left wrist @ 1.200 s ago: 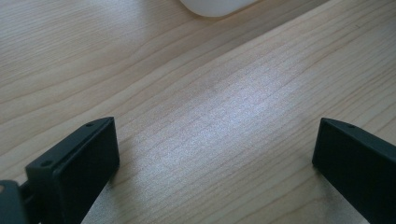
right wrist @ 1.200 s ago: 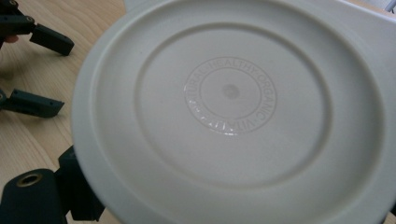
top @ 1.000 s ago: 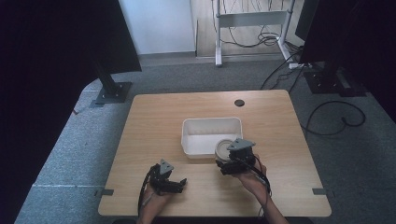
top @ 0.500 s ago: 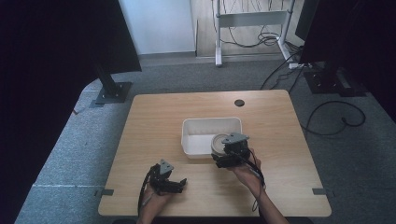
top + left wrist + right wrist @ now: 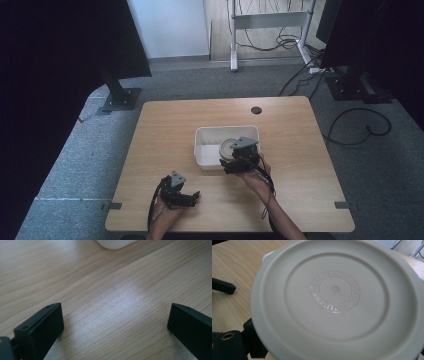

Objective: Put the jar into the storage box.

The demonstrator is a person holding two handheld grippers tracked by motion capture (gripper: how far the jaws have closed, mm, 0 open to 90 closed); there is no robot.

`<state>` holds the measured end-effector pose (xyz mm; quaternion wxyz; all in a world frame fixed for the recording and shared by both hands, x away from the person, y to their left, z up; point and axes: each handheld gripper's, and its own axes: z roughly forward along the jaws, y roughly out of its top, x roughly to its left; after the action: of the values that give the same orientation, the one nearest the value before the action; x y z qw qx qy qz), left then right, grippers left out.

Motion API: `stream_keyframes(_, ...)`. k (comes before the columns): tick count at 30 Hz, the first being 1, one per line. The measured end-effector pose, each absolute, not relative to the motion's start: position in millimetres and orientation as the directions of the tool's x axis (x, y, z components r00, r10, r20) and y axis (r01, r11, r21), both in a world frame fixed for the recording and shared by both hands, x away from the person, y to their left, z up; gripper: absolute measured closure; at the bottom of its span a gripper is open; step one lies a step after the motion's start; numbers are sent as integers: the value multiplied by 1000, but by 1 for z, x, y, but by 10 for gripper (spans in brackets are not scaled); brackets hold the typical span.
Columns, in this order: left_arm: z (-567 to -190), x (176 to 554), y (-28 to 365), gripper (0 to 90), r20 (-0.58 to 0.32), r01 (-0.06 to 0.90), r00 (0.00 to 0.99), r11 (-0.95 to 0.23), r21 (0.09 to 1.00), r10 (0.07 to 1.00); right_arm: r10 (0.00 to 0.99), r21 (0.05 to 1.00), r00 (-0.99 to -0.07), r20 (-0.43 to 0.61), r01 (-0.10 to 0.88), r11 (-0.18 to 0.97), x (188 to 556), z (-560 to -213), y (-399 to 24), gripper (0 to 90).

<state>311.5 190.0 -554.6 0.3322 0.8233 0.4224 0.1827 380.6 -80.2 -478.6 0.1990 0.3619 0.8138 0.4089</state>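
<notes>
A beige round dish [image 5: 228, 147] hangs tilted over the near right part of a white rectangular bin [image 5: 206, 136], with my right gripper [image 5: 231, 163] shut on its edge. The right gripper view faces the dish's underside [image 5: 337, 300], which bears a ring of embossed lettering, and one black finger [image 5: 253, 346] shows at its lower left rim. My left gripper [image 5: 191, 196] rests low over the table near the front edge, left of the bin. Its jaws stand wide open over bare wood [image 5: 115, 315], holding nothing.
The wooden table [image 5: 300, 150] has a round cable hole [image 5: 256, 109] at the back. A corner of the bin [image 5: 115, 243] shows in the left gripper view. Dark stands and loose cables lie on the grey carpet around the table.
My right gripper has carried the dish to the left and a little farther away, from beside the bin's right end to over the bin. The left gripper has stayed put.
</notes>
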Motion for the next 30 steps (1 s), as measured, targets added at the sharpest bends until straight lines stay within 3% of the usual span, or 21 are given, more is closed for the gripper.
stream_keyframes(30,-555,311,190,2,17,575,574,-418,703,819,766,786,-641,-50,448,426,415,-501,-37,97)
